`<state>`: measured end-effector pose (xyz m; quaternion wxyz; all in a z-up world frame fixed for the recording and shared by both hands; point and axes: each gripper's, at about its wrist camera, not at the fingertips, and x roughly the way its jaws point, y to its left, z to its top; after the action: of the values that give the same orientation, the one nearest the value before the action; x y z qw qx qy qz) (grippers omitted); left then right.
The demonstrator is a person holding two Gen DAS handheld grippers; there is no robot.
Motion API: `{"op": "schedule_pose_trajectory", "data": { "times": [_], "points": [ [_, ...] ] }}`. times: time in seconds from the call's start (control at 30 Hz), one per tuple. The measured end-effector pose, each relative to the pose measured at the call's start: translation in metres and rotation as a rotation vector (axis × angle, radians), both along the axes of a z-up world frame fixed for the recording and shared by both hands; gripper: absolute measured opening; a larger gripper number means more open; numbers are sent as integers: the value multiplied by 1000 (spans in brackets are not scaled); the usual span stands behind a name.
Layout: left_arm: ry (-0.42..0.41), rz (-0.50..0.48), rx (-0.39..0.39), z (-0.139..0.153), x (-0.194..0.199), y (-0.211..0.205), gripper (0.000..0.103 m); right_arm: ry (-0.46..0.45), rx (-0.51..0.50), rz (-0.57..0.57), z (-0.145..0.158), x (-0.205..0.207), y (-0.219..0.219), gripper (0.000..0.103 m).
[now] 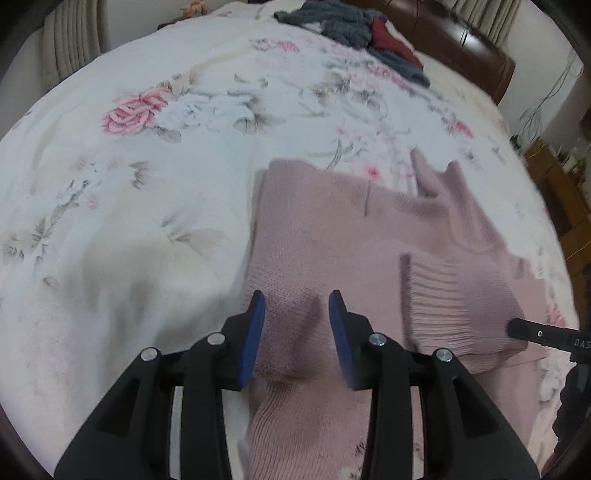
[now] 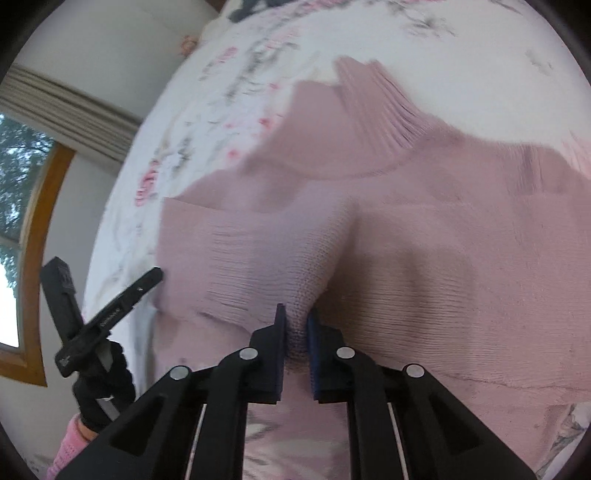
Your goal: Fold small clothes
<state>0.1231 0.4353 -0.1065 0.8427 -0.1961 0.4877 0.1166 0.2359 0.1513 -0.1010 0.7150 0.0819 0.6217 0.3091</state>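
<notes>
Pink knit sweater (image 1: 332, 236) on the floral bed cover (image 1: 129, 184), one fold of it pinched by the right tongs.

Sweater lies spread across the bed cover, filling the 3 to 6 o'clock part of the left wrist view, its ribbed cuff (image 1: 443, 306) folded over at about 4 o'clock. Right tongs (image 2: 296, 332) are narrowed on a raised ridge of the knit, which bunches up between the blue pads (image 2: 280, 325). Left tongs (image 1: 296, 317) stand wide apart just over the sweater's near edge, with fabric showing between the pads but not gripped. Toward 12 o'clock in the left view, well apart from the sweater, a heap of grey and dark red clothes (image 1: 354, 29) sits near the brown headboard (image 1: 461, 40). No containers show in either view.
</notes>
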Motion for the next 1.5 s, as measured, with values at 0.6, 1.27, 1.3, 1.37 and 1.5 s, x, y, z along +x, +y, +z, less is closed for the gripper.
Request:
{"op": "schedule_pose_trajectory", "data": {
  "times": [0.6, 1.27, 1.3, 1.37, 1.5],
  "points": [
    [-78, -47, -64, 27, -8, 0, 39, -168, -87, 95, 43, -31, 25, 34],
    [22, -94, -199, -28, 14, -2, 40, -150, -313, 243, -17, -48, 138, 10],
    [24, -93, -197, -28, 15, -2, 40, -116, -270, 217, -15, -43, 129, 7],
    [26, -91, -195, -28, 15, -2, 40, -86, -186, 175, -5, -37, 110, 5],
    [22, -90, -195, -29, 14, -2, 40, -145, -125, 114, 26, -37, 69, 5]
  ]
}}
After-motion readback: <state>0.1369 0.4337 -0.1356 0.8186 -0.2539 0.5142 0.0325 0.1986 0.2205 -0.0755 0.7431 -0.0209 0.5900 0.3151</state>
